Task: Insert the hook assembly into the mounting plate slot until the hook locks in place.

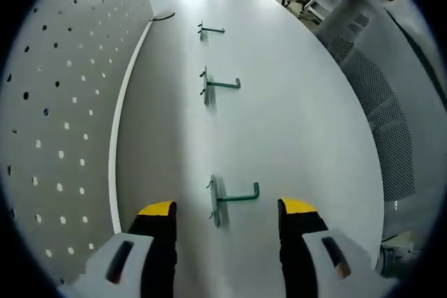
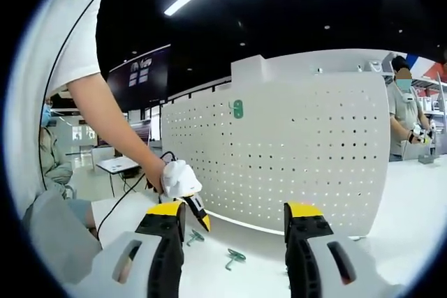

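Three green hook assemblies lie in a row on the white table: a near one, a middle one and a far one. My left gripper is open, and the near hook lies just ahead of the gap between its yellow-tipped jaws. The white pegboard mounting plate stands along the table's left side. In the right gripper view the pegboard stands upright with one green hook hanging on it. My right gripper is open and holds nothing. A hand holds the left gripper low over the hooks.
A grey mesh chair back stands at the table's right edge. A black cable lies by the pegboard's far end. One person stands beyond the board at right, another sits at left.
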`<action>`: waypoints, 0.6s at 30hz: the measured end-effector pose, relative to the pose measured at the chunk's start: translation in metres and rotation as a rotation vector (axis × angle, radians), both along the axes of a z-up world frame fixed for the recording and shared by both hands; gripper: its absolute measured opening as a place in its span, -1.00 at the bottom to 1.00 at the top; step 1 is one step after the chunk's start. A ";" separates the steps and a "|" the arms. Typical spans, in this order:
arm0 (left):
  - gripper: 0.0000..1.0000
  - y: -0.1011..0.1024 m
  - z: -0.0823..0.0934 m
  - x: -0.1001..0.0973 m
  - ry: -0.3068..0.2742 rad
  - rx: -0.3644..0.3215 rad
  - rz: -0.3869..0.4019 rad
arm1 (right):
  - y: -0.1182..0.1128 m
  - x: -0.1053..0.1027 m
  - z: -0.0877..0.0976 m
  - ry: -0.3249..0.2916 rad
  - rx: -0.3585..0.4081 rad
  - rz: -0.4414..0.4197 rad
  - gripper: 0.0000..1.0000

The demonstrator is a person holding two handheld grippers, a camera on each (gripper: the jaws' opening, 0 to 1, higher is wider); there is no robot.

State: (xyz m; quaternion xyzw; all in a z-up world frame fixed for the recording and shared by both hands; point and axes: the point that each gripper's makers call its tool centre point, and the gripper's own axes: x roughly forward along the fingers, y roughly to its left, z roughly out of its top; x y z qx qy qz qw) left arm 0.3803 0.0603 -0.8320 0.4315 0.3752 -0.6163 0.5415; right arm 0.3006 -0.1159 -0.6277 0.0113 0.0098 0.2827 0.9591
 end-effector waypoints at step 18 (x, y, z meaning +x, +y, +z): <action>-0.59 0.005 0.001 0.009 -0.015 -0.004 0.089 | 0.002 0.000 -0.003 0.013 -0.003 0.006 0.05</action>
